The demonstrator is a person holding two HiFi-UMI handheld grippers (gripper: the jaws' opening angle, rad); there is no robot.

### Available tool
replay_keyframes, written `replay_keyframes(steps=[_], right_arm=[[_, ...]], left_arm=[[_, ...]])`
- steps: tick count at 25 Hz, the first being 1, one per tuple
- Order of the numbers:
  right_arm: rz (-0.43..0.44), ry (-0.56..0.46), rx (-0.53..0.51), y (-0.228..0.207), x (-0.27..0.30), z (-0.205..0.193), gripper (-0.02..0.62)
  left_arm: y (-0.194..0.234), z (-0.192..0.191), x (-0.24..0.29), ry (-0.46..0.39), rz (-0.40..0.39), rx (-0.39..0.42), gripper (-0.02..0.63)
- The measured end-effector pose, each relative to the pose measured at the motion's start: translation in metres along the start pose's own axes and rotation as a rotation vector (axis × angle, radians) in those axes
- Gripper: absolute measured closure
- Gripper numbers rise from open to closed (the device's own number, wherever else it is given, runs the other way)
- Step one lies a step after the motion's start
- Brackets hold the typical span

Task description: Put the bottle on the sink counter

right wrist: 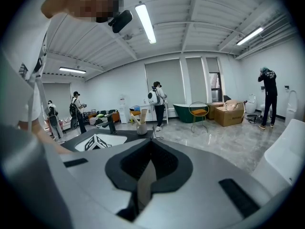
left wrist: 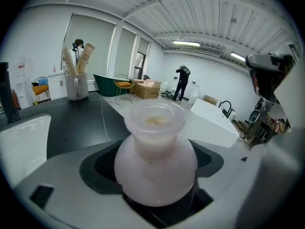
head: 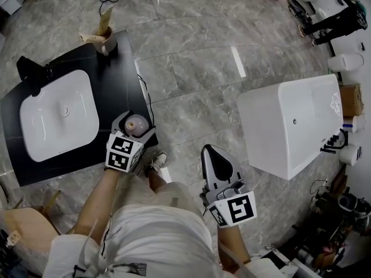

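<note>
Here, at the far left, a black sink counter [head: 119, 80] carries a white basin [head: 55, 114] with a dark faucet [head: 32, 71] at its rim, and a cup [head: 106, 41] of upright sticks stands at the far corner. Over the counter's near right corner the left gripper [head: 134, 127] has its jaws spread wide and clamped on the round belly of a pale pink bottle [head: 138, 123]. The bottle is upright with its open mouth up. Whether its base touches the counter cannot be told. Further right, over the grey marble floor [head: 197, 68], the right gripper [head: 213, 155] hangs with its jaws pressed together and nothing between them. At the far right a white bathtub [head: 290, 126] stands on the floor.
</note>
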State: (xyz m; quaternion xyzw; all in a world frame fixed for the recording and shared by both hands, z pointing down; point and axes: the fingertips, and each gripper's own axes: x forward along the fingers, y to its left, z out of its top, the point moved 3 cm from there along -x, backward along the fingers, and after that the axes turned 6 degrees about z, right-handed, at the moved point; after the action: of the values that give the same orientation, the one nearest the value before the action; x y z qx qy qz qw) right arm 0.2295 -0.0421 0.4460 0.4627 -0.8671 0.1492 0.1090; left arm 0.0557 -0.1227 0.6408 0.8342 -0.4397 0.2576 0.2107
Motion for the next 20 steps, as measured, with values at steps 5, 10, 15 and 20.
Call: replay_keyframes(steps=[5,10,15,20], right_arm=[[0.002,-0.010,0.007,-0.0018,0.0016,0.0007,0.584],[0.001,-0.018,0.016,-0.0057,0.0012,0.0016,0.584],[0.004,-0.020,0.022,-0.0076,0.0041,0.0003,0.584],[0.007,-0.027,0.023,-0.0071,0.0065,0.0033,0.584]], left_arm=[[-0.0010,-0.0049,0.0059,0.058,0.011,0.019,0.201],[-0.0023,-0.0050,0.0071,0.080,0.010,0.023,0.201],[-0.0011,-0.0057,0.0086,0.087,0.009,0.020,0.201],[-0.0045,-0.0086,0.0098,0.084,0.031,0.068,0.201]])
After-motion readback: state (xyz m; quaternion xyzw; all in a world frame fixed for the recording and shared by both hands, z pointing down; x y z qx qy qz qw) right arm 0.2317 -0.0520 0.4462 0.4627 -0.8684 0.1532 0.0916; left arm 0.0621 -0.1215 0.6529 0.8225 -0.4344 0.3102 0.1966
